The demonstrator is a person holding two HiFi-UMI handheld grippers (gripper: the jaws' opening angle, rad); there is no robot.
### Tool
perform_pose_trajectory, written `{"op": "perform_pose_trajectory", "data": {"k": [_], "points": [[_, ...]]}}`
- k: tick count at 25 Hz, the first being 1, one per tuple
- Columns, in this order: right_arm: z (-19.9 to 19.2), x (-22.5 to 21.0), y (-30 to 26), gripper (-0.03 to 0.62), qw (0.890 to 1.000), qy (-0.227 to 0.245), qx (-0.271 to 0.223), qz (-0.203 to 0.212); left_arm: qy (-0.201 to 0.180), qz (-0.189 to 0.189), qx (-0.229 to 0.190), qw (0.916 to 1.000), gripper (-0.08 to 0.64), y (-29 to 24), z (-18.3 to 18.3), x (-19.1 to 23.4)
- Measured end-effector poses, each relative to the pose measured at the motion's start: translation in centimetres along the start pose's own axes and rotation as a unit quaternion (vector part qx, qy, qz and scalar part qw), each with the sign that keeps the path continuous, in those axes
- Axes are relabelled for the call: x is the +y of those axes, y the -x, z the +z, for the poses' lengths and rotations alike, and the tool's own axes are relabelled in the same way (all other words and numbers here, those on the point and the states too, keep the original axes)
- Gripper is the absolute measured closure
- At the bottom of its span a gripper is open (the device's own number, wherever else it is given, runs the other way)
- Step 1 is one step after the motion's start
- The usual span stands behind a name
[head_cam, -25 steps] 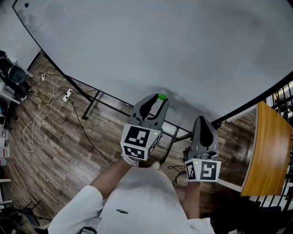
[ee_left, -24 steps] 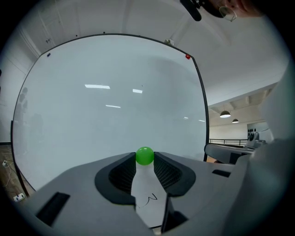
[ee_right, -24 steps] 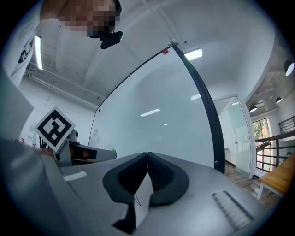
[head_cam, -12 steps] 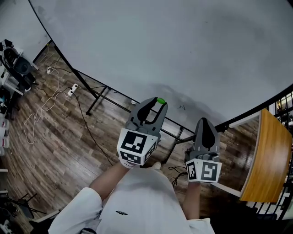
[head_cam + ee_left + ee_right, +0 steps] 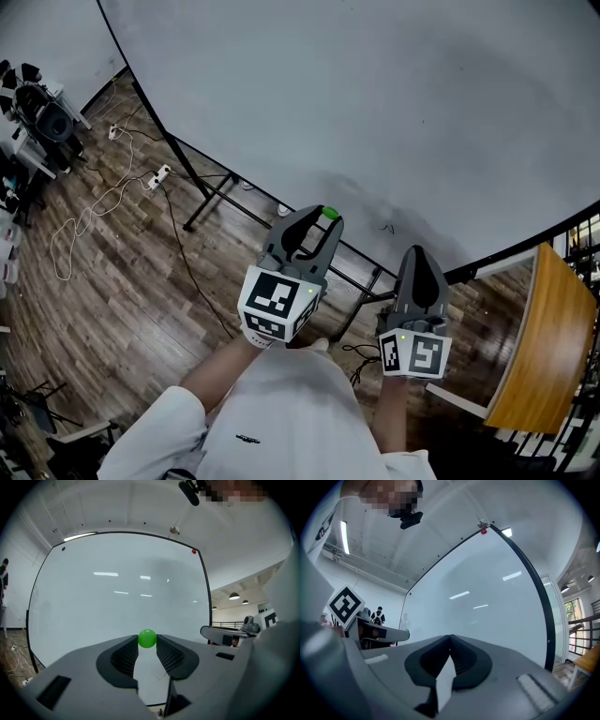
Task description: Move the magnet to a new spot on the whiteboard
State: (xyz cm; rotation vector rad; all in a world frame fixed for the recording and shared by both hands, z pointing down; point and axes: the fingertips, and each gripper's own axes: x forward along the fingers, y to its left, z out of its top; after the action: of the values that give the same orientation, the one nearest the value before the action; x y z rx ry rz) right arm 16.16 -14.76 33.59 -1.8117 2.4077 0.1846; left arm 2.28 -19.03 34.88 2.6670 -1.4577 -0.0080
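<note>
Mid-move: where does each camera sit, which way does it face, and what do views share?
Head view: on the person's head, facing steeply down at whiteboard, wooden floor, forearms, white shirt, left claw and right claw.
Left gripper view: rides the left claw, looks along its jaws at the whiteboard; they pinch the green magnet.
Right gripper view: rides the right claw, facing the whiteboard; jaws together, empty.
Shared: all show the whiteboard; each gripper view catches the other claw.
</note>
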Motion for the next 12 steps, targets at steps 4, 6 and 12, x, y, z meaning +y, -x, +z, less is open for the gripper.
{"op": "perform_pose_trajectory", "data": {"k": [4,6,12], "points": [[0.6,0.5,-0.4,0.580,1.000,0.006,-0.004,0.010,0.001,0.000,-0.002,1.0000,0.437,0.0,0.5,0.1],[0.9,0.6,-0.7,0.580,1.000,0.008,-0.008,0.015,0.001,0.004,-0.007,1.0000,0.437,0.0,1.0,0.2],[1.7,1.1,-1.9,0.580,0.999,0.011,-0.019,0.029,-0.009,0.006,-0.022,0.9997,0.437,0.3,2.8,1.0]]}}
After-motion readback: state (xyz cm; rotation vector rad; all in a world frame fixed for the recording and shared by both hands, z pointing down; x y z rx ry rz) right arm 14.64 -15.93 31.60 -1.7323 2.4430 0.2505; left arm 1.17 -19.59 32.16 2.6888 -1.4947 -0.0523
